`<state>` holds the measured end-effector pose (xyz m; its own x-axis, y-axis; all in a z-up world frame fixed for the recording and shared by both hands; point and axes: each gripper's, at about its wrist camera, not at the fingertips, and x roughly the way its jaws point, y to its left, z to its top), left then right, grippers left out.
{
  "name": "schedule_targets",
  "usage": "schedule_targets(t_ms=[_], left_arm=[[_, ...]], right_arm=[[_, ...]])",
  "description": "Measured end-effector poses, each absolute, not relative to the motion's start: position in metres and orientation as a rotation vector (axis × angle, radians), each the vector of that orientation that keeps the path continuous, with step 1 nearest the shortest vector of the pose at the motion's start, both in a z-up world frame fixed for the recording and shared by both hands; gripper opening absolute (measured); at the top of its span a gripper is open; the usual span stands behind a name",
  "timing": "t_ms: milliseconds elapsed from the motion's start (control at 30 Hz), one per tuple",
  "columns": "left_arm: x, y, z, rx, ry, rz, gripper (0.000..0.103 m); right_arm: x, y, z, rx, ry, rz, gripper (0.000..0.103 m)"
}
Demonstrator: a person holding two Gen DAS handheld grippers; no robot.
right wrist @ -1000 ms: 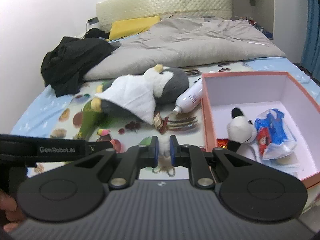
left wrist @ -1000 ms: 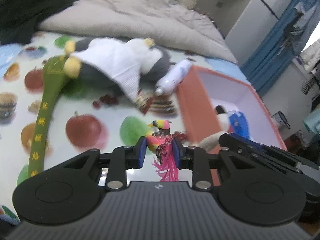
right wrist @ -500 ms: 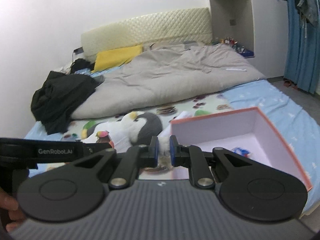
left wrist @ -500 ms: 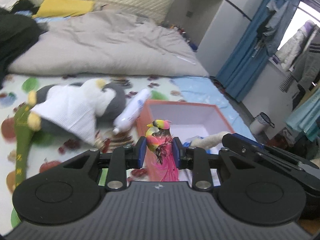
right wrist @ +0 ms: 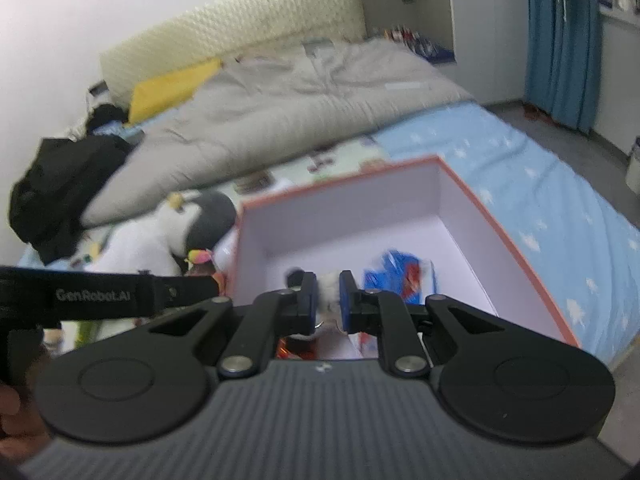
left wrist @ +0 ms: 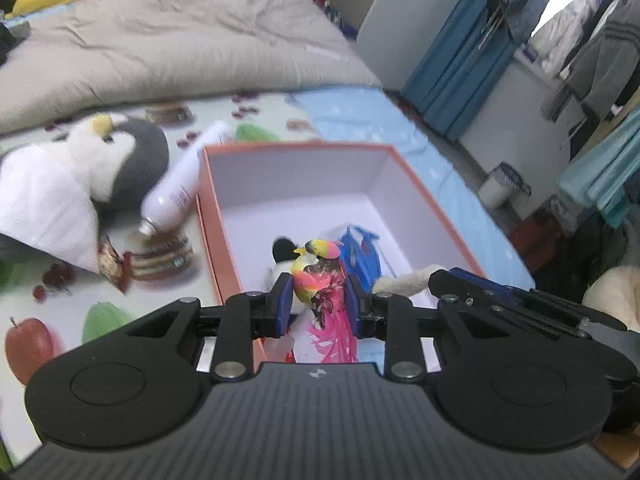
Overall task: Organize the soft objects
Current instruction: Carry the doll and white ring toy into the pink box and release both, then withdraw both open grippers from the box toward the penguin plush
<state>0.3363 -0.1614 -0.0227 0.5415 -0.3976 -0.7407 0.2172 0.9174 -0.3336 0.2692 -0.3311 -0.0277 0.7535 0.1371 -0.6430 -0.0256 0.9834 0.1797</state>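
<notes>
Sorting partly done: black-and-white plush (left wrist: pixel 282 258) and blue packet (left wrist: pixel 362 254) already lie in orange box (left wrist: pixel 432 196).
Feathered toy bird (left wrist: pixel 320 280) is clamped by left gripper (left wrist: pixel 318 304); right gripper (right wrist: pixel 328 300) is clenched on white fluff (right wrist: pixel 329 294); penguin plush (left wrist: pixel 116 156), upper left, is left outside.

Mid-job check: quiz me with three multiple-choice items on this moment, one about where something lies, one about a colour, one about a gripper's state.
1. Where does the white spray can lie?
A. Inside the box
B. On the bed beside the box's wall
C. On the grey duvet

2. What colour is the outside of the box?
A. Orange
B. Green
C. Black

3. What is the left gripper doing?
A. Open, empty
B. Shut on the penguin plush
C. Shut on the bird toy

Answers: 1 B, the can rests against the box's outer wall; 2 A, the rim and outer wall are orange; 3 C, both pads press the pink and yellow bird toy.
</notes>
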Motion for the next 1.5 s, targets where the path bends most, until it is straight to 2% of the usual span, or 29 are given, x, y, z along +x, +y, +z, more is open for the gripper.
schedule_targets(t_ms=[267,433,500,567,667,1167,1500], left_arm=[[0.356,-0.189,-0.071,-0.149,1.033,-0.394,0.033],[0.359,-0.191,-0.084,-0.144,1.064,-0.394,0.033],[0.359,-0.190,-0.083,-0.148,1.061,-0.404,0.036],[0.359,-0.189,-0.081,-0.150,1.060,-0.404,0.049],[0.353,-0.187,-0.069,-0.133,1.030,-0.396,0.052],[0.279,-0.143,0.019,-0.123,0.819,-0.368,0.052],[0.211,-0.091,0.049,-0.145,0.737,-0.325,0.052]], right_arm=[[0.281,-0.349,-0.078,0.181,0.855,0.060,0.015],[0.280,-0.355,-0.097,0.203,0.907,0.043,0.018],[0.279,-0.358,-0.098,0.222,0.909,0.030,0.021],[0.280,-0.359,-0.098,0.231,0.915,0.014,0.029],[0.279,-0.359,-0.093,0.235,0.907,0.011,0.042],[0.227,-0.332,-0.019,0.224,0.710,0.067,0.042],[0.177,-0.301,0.007,0.196,0.613,0.113,0.042]])
